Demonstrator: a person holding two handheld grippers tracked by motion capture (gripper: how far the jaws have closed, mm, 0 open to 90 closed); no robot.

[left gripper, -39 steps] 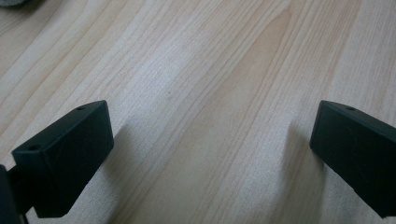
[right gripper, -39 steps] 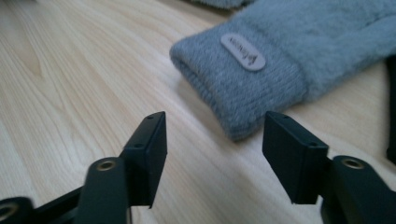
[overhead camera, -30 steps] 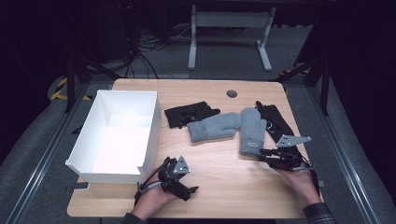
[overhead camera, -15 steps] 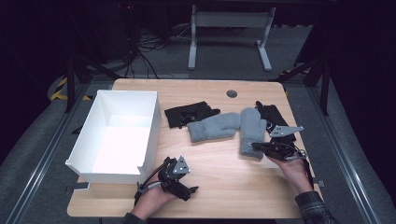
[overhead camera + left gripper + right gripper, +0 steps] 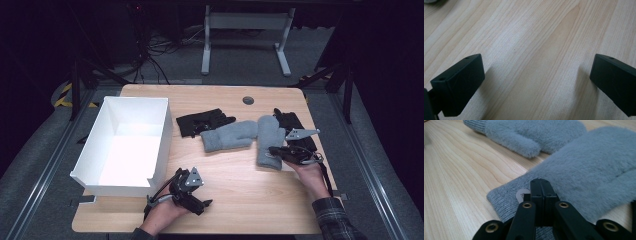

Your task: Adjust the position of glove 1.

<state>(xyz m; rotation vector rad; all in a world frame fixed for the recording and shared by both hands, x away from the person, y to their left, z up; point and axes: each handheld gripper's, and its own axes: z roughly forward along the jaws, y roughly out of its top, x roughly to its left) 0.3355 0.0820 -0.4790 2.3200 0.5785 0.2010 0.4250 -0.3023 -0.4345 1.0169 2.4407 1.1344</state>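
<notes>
Mitten cuff (image 5: 506, 200), ribbed grey knit, lies pinched between the closed black jaws of the right gripper (image 5: 540, 185), which have just been closing on it; above the cuff the mitten (image 5: 269, 141) turns fluffy and rounded, flat on the pale wood-grain table (image 5: 240, 200). The left gripper (image 5: 536, 82) rests near the front edge, jaws wide apart over bare wood. Two grey mittens lie side by side, the second mitten (image 5: 229, 136) pointing left. Two black gloves (image 5: 204, 121) sit behind them. One white rectangular box (image 5: 162, 145) stands open at left.
</notes>
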